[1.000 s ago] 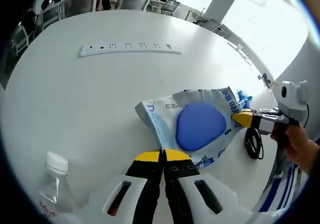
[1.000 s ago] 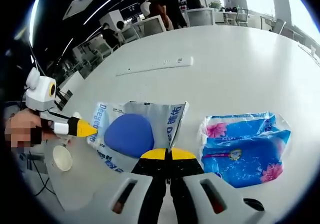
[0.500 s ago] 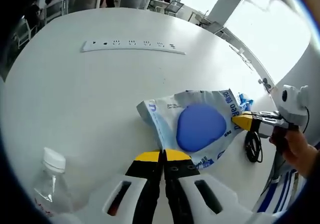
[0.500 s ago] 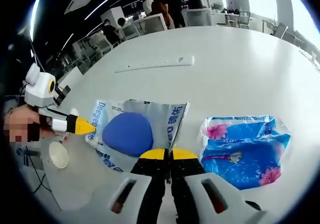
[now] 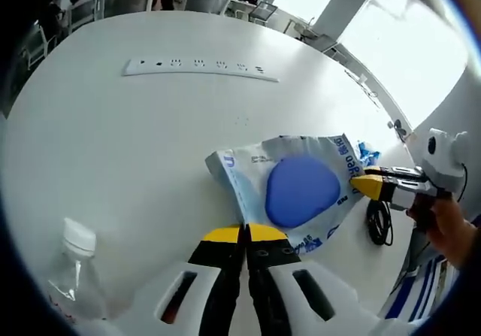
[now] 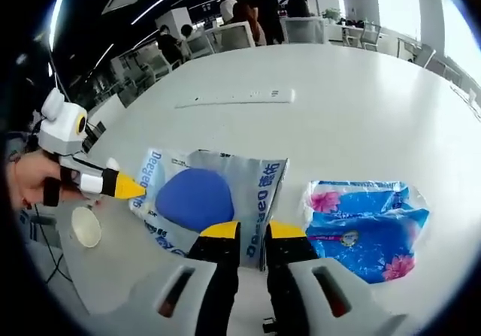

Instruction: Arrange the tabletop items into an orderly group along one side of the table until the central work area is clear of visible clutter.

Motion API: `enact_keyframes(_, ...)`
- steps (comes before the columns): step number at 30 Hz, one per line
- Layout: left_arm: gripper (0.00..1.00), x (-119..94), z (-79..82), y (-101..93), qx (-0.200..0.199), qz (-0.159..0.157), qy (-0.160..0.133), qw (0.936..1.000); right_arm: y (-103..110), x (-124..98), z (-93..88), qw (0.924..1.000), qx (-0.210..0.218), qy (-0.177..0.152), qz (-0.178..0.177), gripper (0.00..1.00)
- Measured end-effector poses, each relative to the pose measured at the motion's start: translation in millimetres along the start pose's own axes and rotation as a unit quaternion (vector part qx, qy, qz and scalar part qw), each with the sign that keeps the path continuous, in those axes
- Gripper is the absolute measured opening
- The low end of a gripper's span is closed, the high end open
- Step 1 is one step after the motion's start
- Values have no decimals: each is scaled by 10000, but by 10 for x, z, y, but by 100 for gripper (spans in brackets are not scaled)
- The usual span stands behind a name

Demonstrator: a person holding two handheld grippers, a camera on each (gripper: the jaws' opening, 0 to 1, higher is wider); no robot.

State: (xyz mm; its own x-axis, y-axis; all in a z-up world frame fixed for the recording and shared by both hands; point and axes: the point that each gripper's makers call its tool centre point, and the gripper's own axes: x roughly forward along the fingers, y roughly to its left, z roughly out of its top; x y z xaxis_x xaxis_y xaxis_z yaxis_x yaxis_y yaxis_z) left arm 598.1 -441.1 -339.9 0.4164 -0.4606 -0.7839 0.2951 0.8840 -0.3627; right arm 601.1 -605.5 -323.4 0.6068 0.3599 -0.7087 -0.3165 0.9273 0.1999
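Observation:
A white and blue refill pouch (image 5: 301, 189) with a big blue oval lies flat on the white table (image 5: 135, 148). My left gripper (image 5: 244, 234) is shut on the pouch's near edge; in the right gripper view it comes in from the left, its yellow tip (image 6: 124, 188) at the pouch (image 6: 203, 197). My right gripper (image 6: 254, 231) stands open, jaws apart on either side of the pouch's edge. In the left gripper view it shows at the right (image 5: 370, 186), at the pouch's far corner. A blue tissue pack (image 6: 368, 223) lies right of the pouch.
A white power strip (image 5: 199, 69) lies across the far part of the table. A clear water bottle (image 5: 71, 268) stands near my left gripper. A black cable (image 5: 379, 219) and a paper cup (image 6: 84, 227) sit by the table edge. Chairs and people are beyond.
The right gripper's jaws have parted and let go of the pouch's edge. The left gripper stays shut on the pouch, which has not moved.

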Motion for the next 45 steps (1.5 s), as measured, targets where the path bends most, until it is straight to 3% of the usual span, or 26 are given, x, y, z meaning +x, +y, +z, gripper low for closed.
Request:
enact_keyframes(14,0,0,4,-8,6,-45,6,10000,-20,-85,26,9997,-212,2,-152,17)
enact_keyframes(26,3,1,-4,0,175,-53,19,9998,3,-129,68,9994,-306,-40,-130,16)
enact_keyframes(45,23,-49,13,-56,195,-189,-31,9996,53,-173,81,9993,-357,-79,9,17)
